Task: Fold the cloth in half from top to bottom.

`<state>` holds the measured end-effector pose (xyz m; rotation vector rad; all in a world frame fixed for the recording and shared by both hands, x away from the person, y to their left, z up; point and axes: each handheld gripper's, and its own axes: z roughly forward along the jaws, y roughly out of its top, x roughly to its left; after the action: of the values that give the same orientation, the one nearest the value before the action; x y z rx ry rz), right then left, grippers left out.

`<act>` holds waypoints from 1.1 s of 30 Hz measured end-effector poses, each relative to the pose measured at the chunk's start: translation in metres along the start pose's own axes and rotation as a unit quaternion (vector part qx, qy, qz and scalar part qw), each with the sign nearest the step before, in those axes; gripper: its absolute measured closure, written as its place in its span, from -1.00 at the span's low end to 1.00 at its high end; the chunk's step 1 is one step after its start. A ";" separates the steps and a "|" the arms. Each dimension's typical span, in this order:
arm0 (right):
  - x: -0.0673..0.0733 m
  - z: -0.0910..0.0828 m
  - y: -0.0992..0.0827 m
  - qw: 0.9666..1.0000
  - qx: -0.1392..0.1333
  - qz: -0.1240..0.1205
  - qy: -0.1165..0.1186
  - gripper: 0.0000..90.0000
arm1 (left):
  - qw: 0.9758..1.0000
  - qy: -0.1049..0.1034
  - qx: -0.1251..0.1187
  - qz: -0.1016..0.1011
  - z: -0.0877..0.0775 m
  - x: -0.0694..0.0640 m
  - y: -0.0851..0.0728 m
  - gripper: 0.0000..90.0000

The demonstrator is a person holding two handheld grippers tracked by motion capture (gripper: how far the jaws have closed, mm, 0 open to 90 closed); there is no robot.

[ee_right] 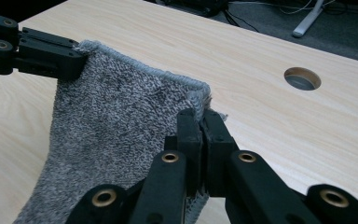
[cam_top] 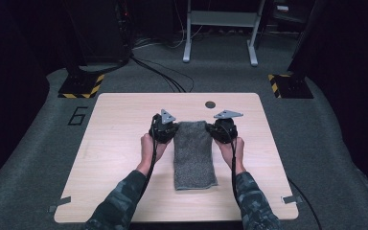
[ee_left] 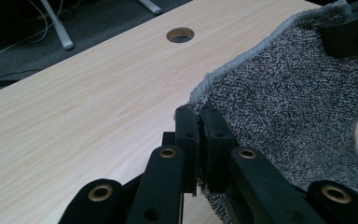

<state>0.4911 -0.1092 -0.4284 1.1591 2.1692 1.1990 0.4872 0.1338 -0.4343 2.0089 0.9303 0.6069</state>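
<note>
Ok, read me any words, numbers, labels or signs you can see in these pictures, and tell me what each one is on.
"6": a dark numeral on the grey floor, left of the table in the high view.
No readable text on the table, the grey towel, or either gripper.
Yellow and black hazard stripes mark the stand bases on the floor; they carry no words.

Left gripper (ee_left: 198, 122): two black jaws rising from the bottom edge, pressing together on the near left corner of a grey speckled towel (ee_left: 289, 102), whose hemmed edge is running up and to the right. Other gripper (ee_left: 349, 32): black, sitting at the far right, pinching the towel's far corner so the cloth is hanging slack between the two. Light wooden table (ee_left: 74, 121): lying underneath, showing a round hole (ee_left: 180, 35) near its far edge.
</note>
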 end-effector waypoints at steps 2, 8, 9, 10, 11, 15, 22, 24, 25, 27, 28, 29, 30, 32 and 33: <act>0.002 -0.003 -0.003 1.000 -0.005 0.001 0.003 0.95 | 1.000 -0.002 -0.003 0.003 -0.002 -0.003 -0.003 0.92; 0.009 -0.012 -0.014 1.000 -0.005 -0.008 0.008 0.95 | 1.000 -0.014 -0.003 0.006 -0.010 -0.010 -0.014 0.92; 0.010 -0.013 -0.016 1.000 -0.005 -0.013 0.009 0.95 | 1.000 -0.015 -0.003 0.008 -0.011 -0.012 -0.017 0.92; 0.011 -0.015 -0.018 1.000 -0.004 -0.013 0.012 0.95 | 1.000 -0.020 0.000 0.009 -0.013 -0.014 -0.020 0.91; 0.013 -0.017 -0.022 1.000 -0.003 -0.013 0.011 0.95 | 1.000 -0.020 -0.003 0.010 -0.014 -0.015 -0.022 0.91; 0.018 -0.022 -0.031 1.000 -0.005 -0.015 0.015 0.95 | 0.999 -0.032 0.002 0.011 -0.019 -0.023 -0.031 0.91; 0.028 -0.035 -0.045 0.999 -0.009 -0.023 0.026 0.95 | 0.999 -0.042 0.006 0.011 -0.030 -0.034 -0.043 0.91; 0.030 -0.039 -0.049 0.999 -0.008 -0.025 0.027 0.95 | 0.999 -0.047 0.010 0.010 -0.033 -0.037 -0.046 0.91; 0.031 -0.040 -0.051 0.999 -0.009 -0.024 0.028 0.95 | 0.999 -0.049 0.012 0.011 -0.034 -0.038 -0.048 0.91; 0.033 -0.042 -0.055 0.999 -0.007 -0.025 0.028 0.95 | 0.999 -0.050 0.011 0.011 -0.034 -0.041 -0.051 0.91; 0.034 -0.043 -0.057 0.999 -0.007 -0.027 0.030 0.95 | 0.998 -0.053 0.015 0.011 -0.035 -0.042 -0.053 0.91; 0.034 -0.044 -0.060 0.999 -0.004 -0.026 0.032 0.95 | 0.998 -0.057 0.017 0.008 -0.035 -0.043 -0.054 0.91; 0.035 -0.045 -0.063 0.999 -0.003 -0.026 0.031 0.95 | 0.998 -0.057 0.018 0.010 -0.035 -0.045 -0.056 0.91; 0.035 -0.045 -0.067 0.999 0.003 -0.029 0.033 0.94 | 0.998 -0.061 0.021 0.010 -0.035 -0.048 -0.059 0.91; 0.036 -0.046 -0.069 0.999 0.005 -0.028 0.033 0.94 | 0.998 -0.062 0.022 0.009 -0.035 -0.049 -0.060 0.91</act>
<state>0.4076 -0.1227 -0.4596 1.0684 2.2421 1.2196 0.4099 0.1355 -0.4694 2.0706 0.8578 0.4711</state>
